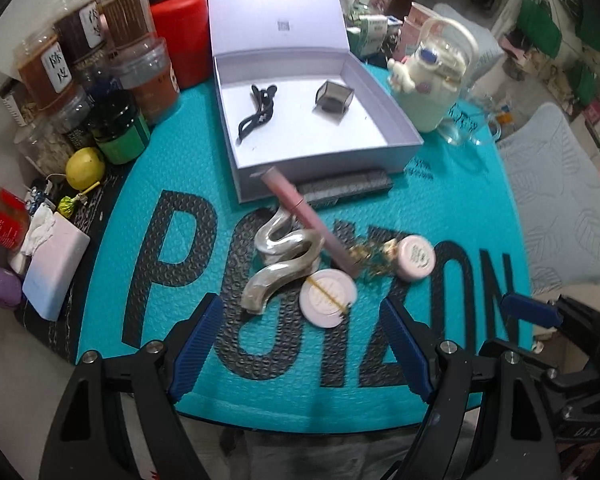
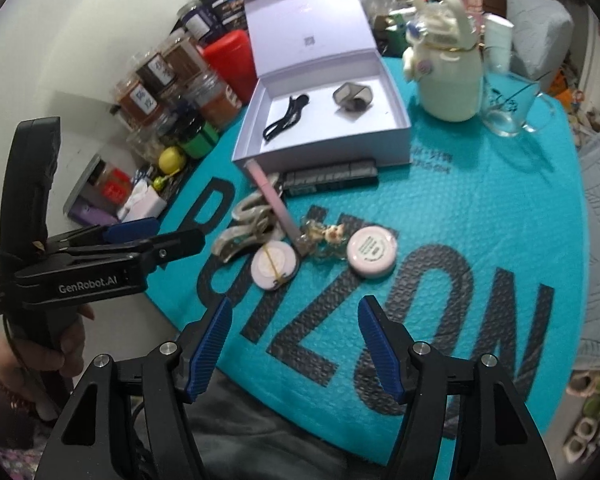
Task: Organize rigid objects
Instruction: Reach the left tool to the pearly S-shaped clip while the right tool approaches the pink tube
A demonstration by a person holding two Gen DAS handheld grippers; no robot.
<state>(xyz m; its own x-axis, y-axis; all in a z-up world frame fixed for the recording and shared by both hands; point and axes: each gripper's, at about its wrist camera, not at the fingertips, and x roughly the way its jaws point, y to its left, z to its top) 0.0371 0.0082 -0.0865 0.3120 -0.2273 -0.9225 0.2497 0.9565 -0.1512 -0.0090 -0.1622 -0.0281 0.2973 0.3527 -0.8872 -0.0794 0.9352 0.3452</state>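
I held both tools over the teal mat [image 1: 460,200], and everything I meant to tidy lay in a cluster just in front of the open white box [image 1: 324,148], which already held a black hair clip [image 1: 256,110] and a small grey cube [image 1: 334,98]. My left gripper [image 1: 300,344] had its blue fingers apart with nothing between them, and so did my right gripper [image 2: 294,348]; neither touched anything. Seen along my left fingers, the flat pink compact [image 1: 328,300] with its yellow band lay straight ahead, on the near edge of the cluster as reckoned from the box, touching the lower end of the silver wavy piece [image 1: 284,264]. The wavy piece ran its long axis from the compact back toward the box front. The pink tube [image 1: 312,224] lay slantwise, one end resting against the box's front wall and the other down among a gold trinket [image 1: 374,258], which sat between the compact and the small pink jar [image 1: 416,258]. A dark bar [image 1: 348,188] lay along the box front. From my right fingers, the jar [image 2: 372,252] was straight ahead and somewhat nearer than the compact [image 2: 274,266]. I judged the left hand better lined up for the compact, the right for the jar, and either would then go forward to the box.
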